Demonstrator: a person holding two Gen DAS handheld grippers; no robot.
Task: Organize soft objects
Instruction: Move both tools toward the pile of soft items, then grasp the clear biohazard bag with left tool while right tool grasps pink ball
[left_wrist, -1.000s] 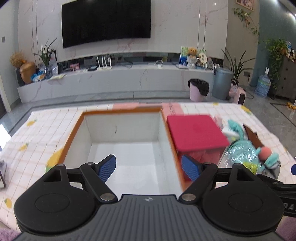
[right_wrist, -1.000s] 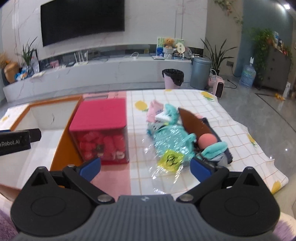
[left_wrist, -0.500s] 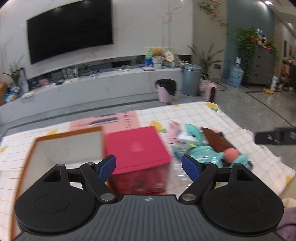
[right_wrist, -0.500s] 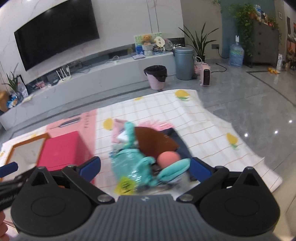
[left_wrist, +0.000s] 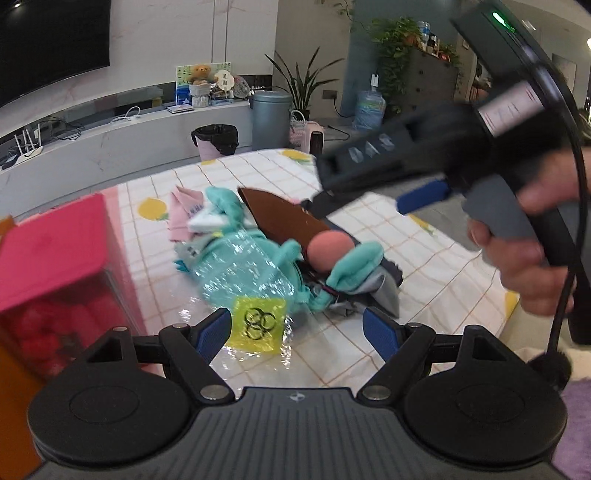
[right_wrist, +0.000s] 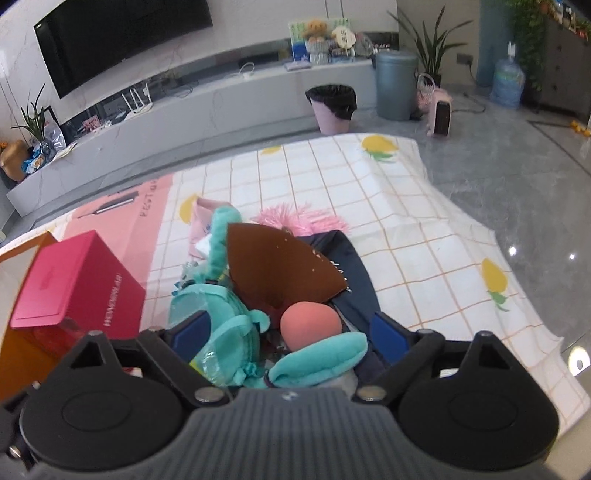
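While both claws hang over the table: the soft things lie in one heap on the checked, fruit-printed tablecloth (right_wrist: 417, 229).
Container: a red-lidded clear plastic box (right_wrist: 74, 291) stands left of the heap, just beside the left claw's left finger; it holds red items, too blurred to name.
Second container: an orange-rimmed edge (left_wrist: 14, 373) shows left of the red box; its inside is out of view.
Heap: a teal plush toy in clear crinkled wrap with a yellow label (left_wrist: 251, 273), a peach foam ball (right_wrist: 309, 320), a brown pointed leather-like piece (right_wrist: 275, 269), dark navy cloth (right_wrist: 354, 291), pink fringe (right_wrist: 299, 218).
Left claw (left_wrist: 297, 328): spread, nothing between the pads; the yellow label lies just ahead of its left finger.
Right claw (right_wrist: 290, 334): wide but closing; the peach ball and a teal plush limb (right_wrist: 317, 363) sit between the pads, neither pad seen pressing.
Right hand (left_wrist: 532, 236): grips the handle, right of the heap in the left view.
Open room: bare cloth right of and beyond the heap.
Edges: the cloth drops off at the far and right sides onto grey floor (right_wrist: 498, 155).
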